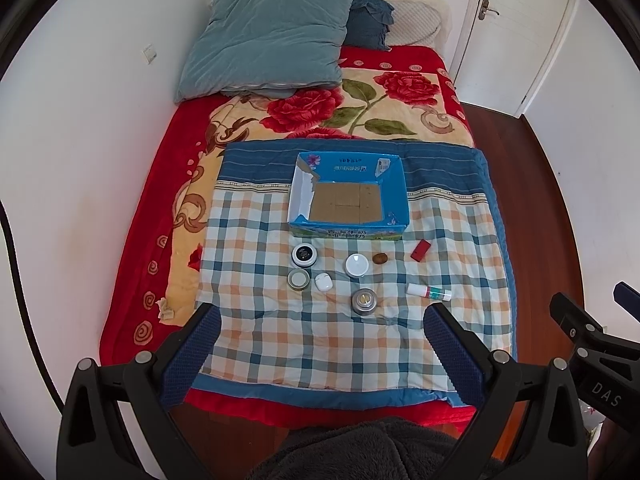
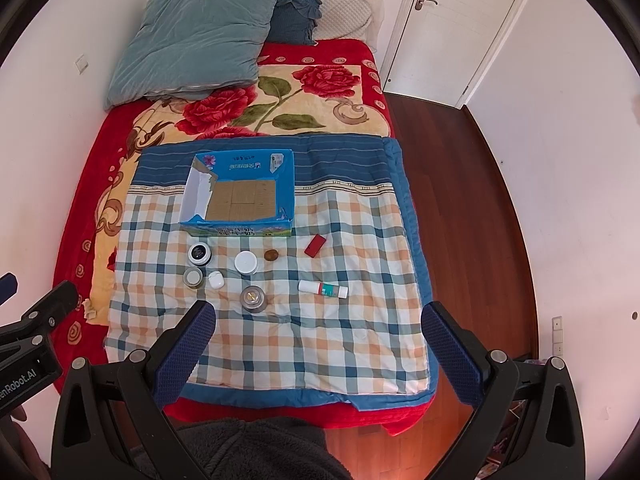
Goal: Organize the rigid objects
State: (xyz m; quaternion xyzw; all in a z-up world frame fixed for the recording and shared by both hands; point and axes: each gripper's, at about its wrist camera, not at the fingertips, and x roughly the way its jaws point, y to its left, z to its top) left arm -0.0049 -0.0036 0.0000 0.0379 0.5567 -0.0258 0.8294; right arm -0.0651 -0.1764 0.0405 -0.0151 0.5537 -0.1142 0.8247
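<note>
Overhead view of a bed (image 1: 132, 240) covered by a checked quilt (image 1: 320, 340), seen from both wrist cameras. Left gripper (image 1: 322, 328): fingers wide apart, holding nothing, raised above the quilt's near edge. Right gripper (image 2: 318, 326): likewise spread and unloaded, level with the left one.

An open blue cardboard box (image 1: 348, 194) stands at the far part of the quilt, its brown floor bare. The small objects lie in front of it, none inside. Near the box, left to right: a round black-and-white jar (image 1: 305, 256), a white round lid (image 1: 357, 264), a small brown object (image 1: 379, 258) just beside the lid (possibly a nut; too small to identify), and a red block (image 1: 420, 251) set apart to the right. Nearer the grippers: an olive jar (image 1: 298, 279) touching or nearly touching a white earbud case (image 1: 323, 281), a metal tin (image 1: 364, 301), and a glue stick (image 1: 429, 292) lying on its side. A teal pillow (image 1: 264, 36) rests at the head of the bed.
</note>
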